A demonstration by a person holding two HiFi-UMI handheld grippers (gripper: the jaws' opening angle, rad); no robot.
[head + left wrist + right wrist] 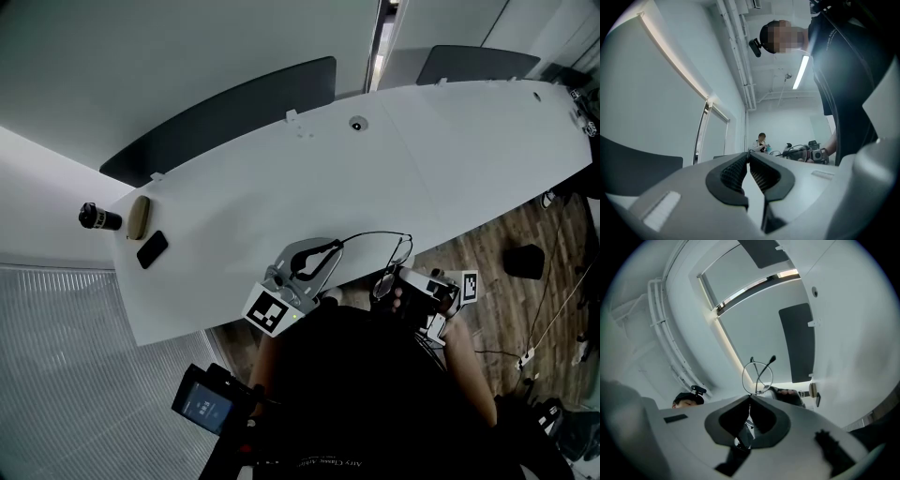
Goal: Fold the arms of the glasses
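The right claw (750,397) clamped on the glasses (759,375), the left claw (748,154) fully together.

Long white table (403,159) is seen. Toward its 9 o'clock end, a black phone (152,248) and tan case (139,217) are laid, with a dark cylinder (99,218) at the case's 9 o'clock.

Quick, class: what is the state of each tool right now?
Left tool: closed; whether it pinches the glasses cannot be told.
Right tool: closed on the glasses.
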